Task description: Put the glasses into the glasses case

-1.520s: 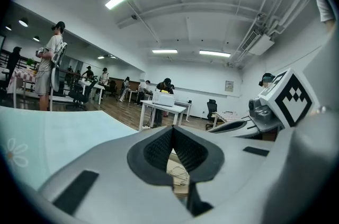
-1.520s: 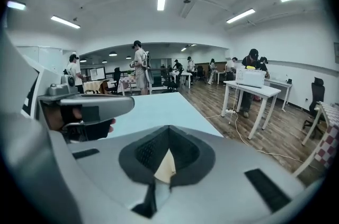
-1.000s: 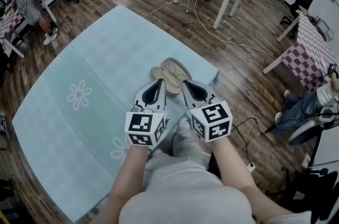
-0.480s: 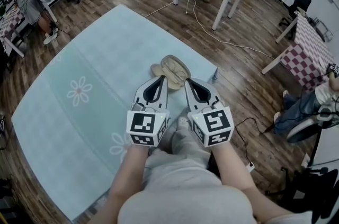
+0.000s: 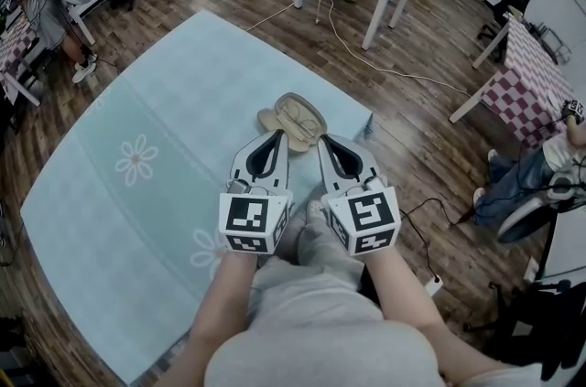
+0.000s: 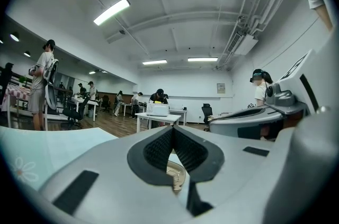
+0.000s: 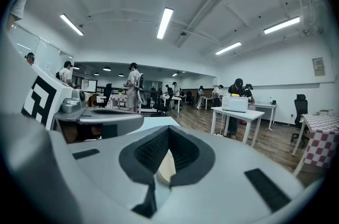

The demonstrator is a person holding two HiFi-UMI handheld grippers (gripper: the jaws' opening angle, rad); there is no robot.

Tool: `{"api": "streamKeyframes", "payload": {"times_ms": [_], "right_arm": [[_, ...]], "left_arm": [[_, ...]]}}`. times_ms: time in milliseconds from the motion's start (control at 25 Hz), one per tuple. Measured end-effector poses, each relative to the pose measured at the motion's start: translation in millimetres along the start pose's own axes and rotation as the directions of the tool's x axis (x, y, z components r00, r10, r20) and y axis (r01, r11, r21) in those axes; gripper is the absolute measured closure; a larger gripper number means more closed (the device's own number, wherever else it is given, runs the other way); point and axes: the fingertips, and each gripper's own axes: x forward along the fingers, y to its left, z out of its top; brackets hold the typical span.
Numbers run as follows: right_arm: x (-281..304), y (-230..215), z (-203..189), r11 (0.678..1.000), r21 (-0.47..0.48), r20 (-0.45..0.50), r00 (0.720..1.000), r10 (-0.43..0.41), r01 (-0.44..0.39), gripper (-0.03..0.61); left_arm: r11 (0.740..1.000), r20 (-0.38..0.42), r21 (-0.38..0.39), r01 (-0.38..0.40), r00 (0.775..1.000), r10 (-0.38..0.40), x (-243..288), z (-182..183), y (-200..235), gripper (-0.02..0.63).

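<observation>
A soft tan glasses case with a rounded shape (image 5: 293, 119) lies open on the big table with the pale blue-green cloth (image 5: 183, 74). It sits near the far edge of the table, right in front of the two tools. I cannot tell if the glasses are inside it; they are too small to make out.

The grey left gripper with the black-and-white cube (image 5: 277, 136) points at the case, and its tip is just beside the case's near side. Its two jaws are pressed together at the tips, with nothing between them. Through the small gap lower down, its own camera shows a bit of the tan case.

The grey right gripper with its own marker cube (image 5: 324, 141) sits next to the left one. Its tip is just beside the case too, on the right. Its jaws are also pressed together and hold nothing.

The cloth has a white daisy print (image 5: 137, 160) off to the left, well apart from the case.
</observation>
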Motion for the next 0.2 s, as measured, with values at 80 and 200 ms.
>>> {"api": "streamKeyframes", "payload": {"times_ms": [80, 200], "right_arm": [[-0.8, -0.1, 2.5, 1.0, 0.004, 0.009, 1.0, 0.001, -0.001, 0.574], [-0.9, -0.9, 6.4, 1.0, 0.008, 0.027, 1.0, -0.004, 0.004, 0.574]], "left_arm": [[1.0, 0.01, 0.008, 0.001, 1.0, -0.002, -0.5, 2.7, -0.7, 0.605], [0.999, 0.023, 0.032, 0.003, 1.0, -0.004, 0.1, 6.6, -1.1, 0.606]]}}
